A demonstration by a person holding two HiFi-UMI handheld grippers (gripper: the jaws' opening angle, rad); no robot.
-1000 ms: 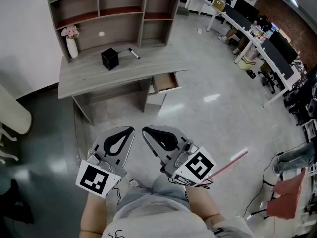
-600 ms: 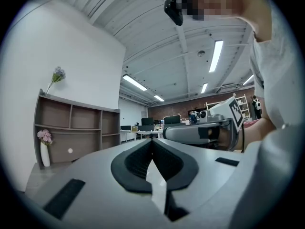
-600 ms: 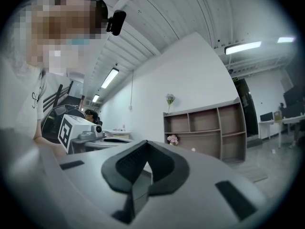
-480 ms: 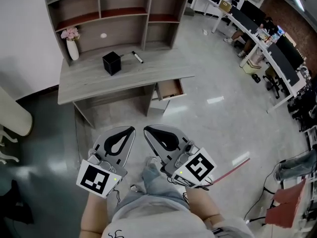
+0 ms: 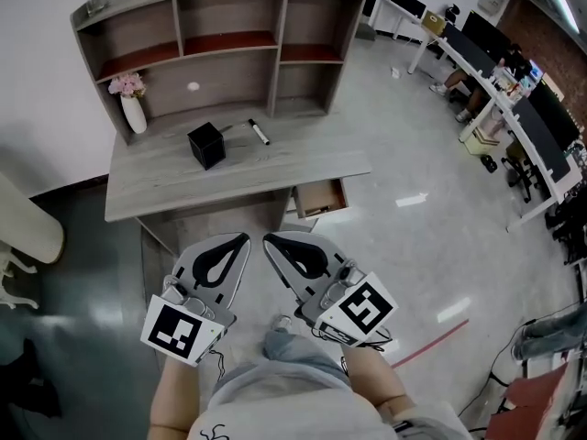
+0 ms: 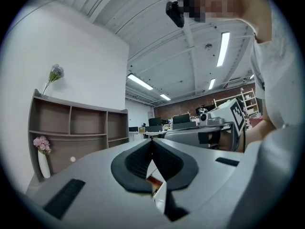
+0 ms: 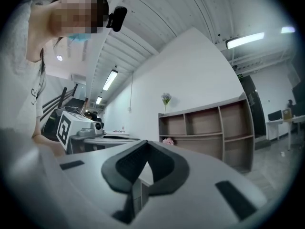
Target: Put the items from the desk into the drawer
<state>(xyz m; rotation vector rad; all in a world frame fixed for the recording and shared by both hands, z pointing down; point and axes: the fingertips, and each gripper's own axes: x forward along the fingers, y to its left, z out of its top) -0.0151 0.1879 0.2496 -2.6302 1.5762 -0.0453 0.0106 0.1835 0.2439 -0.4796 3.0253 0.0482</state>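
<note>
A grey desk point(image 5: 174, 186) with a shelf unit stands ahead of me. On its top sit a black cube box point(image 5: 206, 145) and a marker pen point(image 5: 259, 132). An open drawer point(image 5: 321, 200) sticks out under the desk's right end and looks empty. Both grippers are held low, well short of the desk. My left gripper point(image 5: 242, 238) is shut and holds nothing; its tips point(image 6: 152, 141) meet. Beside it, my right gripper point(image 5: 268, 240) is shut too, also with nothing in it, and its tips point(image 7: 145, 143) touch.
A white vase with pink flowers point(image 5: 131, 104) stands at the desk's back left, and a small white round thing point(image 5: 193, 87) lies on the shelf. Office desks with monitors point(image 5: 514, 90) line the far right. Red tape point(image 5: 431, 342) marks the grey floor.
The desk has slid lower and closer in the head view as I walk toward it. Both grippers keep their pose and stay shut.
</note>
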